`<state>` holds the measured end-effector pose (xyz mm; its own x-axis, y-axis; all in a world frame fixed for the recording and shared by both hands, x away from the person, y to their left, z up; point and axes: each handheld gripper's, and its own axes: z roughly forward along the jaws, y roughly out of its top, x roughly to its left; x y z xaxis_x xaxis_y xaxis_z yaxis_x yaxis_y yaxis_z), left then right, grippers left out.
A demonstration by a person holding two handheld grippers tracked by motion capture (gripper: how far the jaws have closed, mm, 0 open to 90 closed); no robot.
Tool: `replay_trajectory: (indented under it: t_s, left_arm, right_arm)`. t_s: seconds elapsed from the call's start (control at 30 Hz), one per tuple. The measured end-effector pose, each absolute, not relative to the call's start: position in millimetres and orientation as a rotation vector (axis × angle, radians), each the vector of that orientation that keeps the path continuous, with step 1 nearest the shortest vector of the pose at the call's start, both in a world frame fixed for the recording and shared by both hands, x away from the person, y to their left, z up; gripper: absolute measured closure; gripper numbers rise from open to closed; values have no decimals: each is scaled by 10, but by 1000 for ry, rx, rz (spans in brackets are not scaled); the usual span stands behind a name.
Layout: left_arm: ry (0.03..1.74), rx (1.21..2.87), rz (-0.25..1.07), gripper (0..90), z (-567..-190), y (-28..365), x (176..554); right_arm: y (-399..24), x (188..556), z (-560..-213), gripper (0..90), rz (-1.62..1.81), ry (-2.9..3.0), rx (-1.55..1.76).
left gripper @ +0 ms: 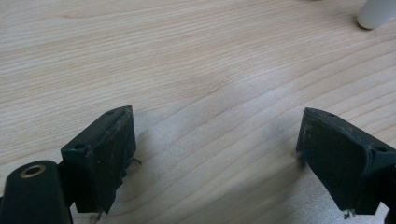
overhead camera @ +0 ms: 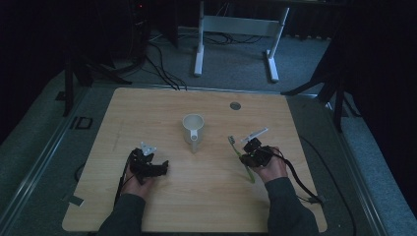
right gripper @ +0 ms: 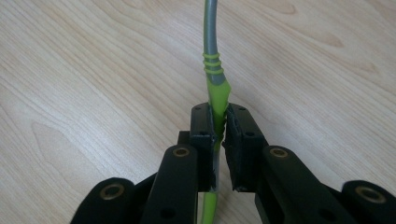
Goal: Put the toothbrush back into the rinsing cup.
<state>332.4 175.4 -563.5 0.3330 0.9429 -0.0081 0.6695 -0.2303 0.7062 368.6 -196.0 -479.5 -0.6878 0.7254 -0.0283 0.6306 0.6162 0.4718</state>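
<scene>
A green and grey toothbrush lies low over the wooden table, right of centre. My right gripper is shut on its green handle. In the right gripper view the pads of the right gripper pinch the toothbrush, and its grey neck runs away from me. A white mug stands upright mid-table, handle toward me. My left gripper rests on the table at the left, and in its own view the left gripper stands open over bare wood. The mug's base peeks in at that view's top right.
A round cable hole sits near the table's far edge. Beyond it a white desk frame stands on the grey floor among dark cables. Black stands flank the table on both sides. Bare wood lies between the two grippers.
</scene>
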Motion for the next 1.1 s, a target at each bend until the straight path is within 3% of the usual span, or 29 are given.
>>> replay_trajectory:
  t_s: [1.1]
  left_arm:
    - [1410, 1988, 574, 128, -5634, 1753, 3324]
  right_arm:
    - [-2084, 3590, -4498, 816, 853, 2490, 1095]
